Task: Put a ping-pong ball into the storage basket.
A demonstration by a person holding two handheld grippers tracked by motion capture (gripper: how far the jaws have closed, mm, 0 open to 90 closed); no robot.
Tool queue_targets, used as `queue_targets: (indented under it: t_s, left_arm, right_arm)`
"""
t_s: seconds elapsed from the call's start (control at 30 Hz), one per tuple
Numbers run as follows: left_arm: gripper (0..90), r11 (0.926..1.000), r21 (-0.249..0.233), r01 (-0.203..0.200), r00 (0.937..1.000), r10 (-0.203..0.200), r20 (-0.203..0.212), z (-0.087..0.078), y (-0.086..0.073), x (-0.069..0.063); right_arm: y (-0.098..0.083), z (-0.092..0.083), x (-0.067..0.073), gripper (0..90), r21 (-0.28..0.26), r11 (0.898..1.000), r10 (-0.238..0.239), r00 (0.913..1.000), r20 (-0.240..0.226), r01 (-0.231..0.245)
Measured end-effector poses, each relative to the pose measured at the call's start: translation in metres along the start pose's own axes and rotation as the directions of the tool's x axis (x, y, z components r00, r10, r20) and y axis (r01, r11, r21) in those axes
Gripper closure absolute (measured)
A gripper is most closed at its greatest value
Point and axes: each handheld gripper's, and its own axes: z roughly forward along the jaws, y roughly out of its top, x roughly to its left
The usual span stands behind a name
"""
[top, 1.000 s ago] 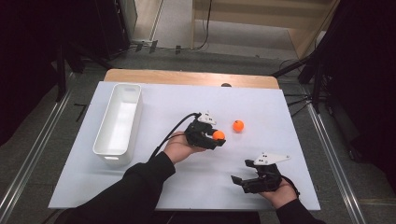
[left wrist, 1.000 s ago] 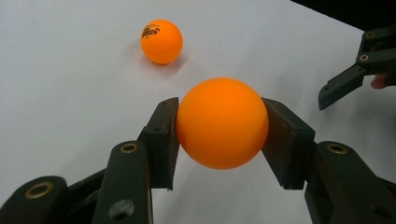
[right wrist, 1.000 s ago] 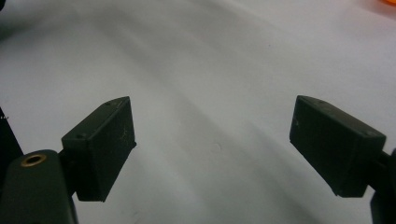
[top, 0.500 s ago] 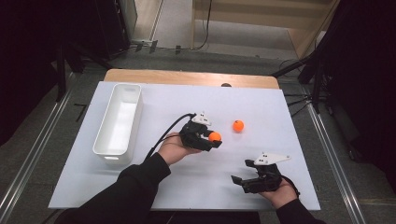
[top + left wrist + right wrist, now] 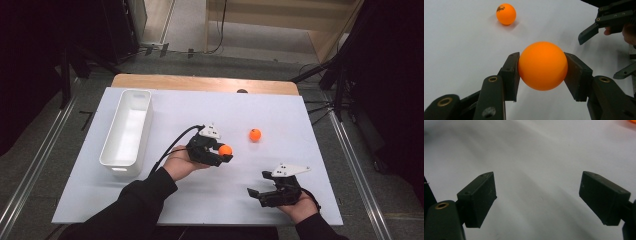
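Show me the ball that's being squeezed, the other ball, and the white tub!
held orange ball [image 5: 542, 65], left gripper view, middle of its front.
loose orange ball [image 5: 255, 134], high view, its top, on the table.
white tub [image 5: 146, 116], high view, its right rim.

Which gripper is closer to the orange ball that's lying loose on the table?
Left. The left gripper, shut on another ball, sits just beside the loose ball. The right gripper is open near the table's front edge, farther off.
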Motion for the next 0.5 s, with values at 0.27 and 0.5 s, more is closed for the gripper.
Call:
queue_targets:
  t_s: [0.27, 0.5]
  left_arm:
    - [51.1, 0.9999, -0.013, 0.006, 1.0, -0.006, 0.002, -0.01, -0.005, -0.001]
    - [51.1, 0.9998, -0.013, 0.013, 0.9999, -0.013, 0.003, -0.016, -0.008, 0.0]
  right_arm:
    - [0.0, 0.0, 0.0, 12.8, 0.001, 1.0, 0.0, 1.0, -0.001, 0.0]
    - [0.0, 0.0, 0.0, 12.8, 0.002, 1.0, -0.002, 1.0, -0.002, 0.002]
